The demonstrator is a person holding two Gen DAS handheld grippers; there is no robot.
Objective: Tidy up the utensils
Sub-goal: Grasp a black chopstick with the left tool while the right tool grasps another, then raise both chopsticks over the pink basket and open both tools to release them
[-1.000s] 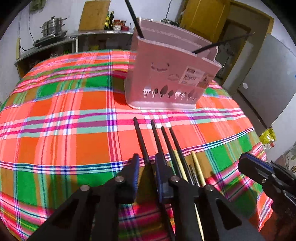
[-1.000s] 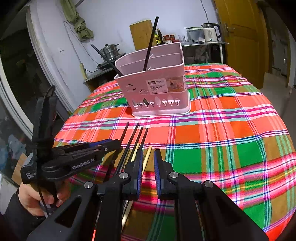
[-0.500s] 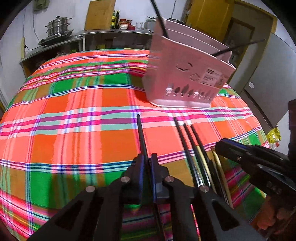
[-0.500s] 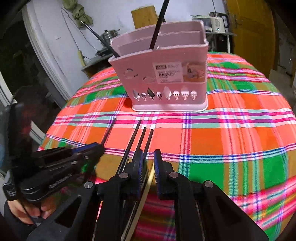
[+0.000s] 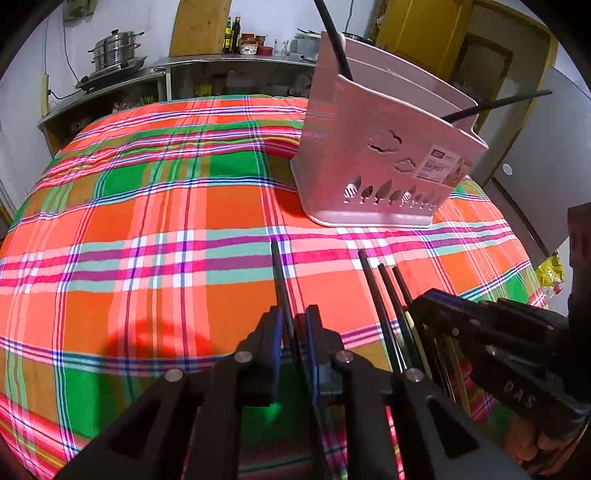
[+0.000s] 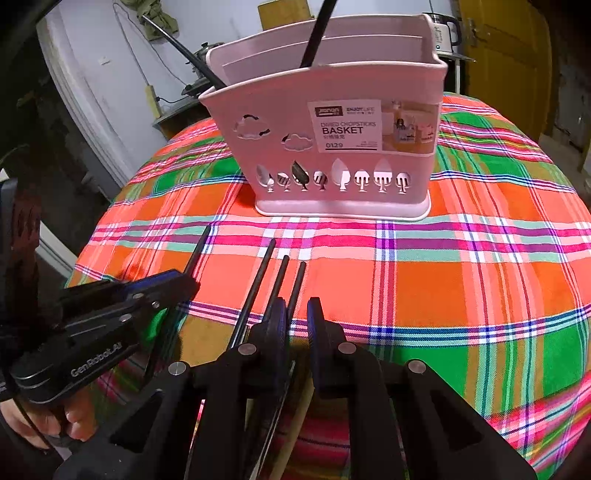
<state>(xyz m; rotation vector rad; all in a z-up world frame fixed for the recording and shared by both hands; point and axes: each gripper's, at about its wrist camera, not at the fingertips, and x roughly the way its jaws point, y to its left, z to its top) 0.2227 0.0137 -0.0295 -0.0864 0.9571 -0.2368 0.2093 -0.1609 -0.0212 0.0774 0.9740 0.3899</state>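
Observation:
A pink chopstick basket (image 5: pixel 369 158) (image 6: pixel 332 122) stands on the plaid cloth with two black chopsticks (image 6: pixel 314 37) leaning in it. One black chopstick (image 5: pixel 279 269) (image 6: pixel 197 251) lies between the jaws of my left gripper (image 5: pixel 293 314) (image 6: pixel 184 284). Those jaws are opening, and a small gap shows beside the stick. To its right lie three black chopsticks (image 5: pixel 384 288) (image 6: pixel 280 273) side by side. My right gripper (image 6: pixel 295 310) (image 5: pixel 424 299) hovers low over their near ends, jaws slightly apart and gripping nothing. Pale wooden chopsticks (image 6: pixel 301 402) show beneath it.
The plaid cloth (image 5: pixel 147 221) covers a round table that drops away at the left and near edges. Behind it is a counter with a steamer pot (image 5: pixel 116 48), bottles and a kettle (image 6: pixel 443 33). A person's hand (image 6: pixel 37 424) holds the left gripper.
My left gripper closed on one black chopstick and drew it left, away from the others, then loosened. My right gripper came lower and closer to the basket, over the bunch.

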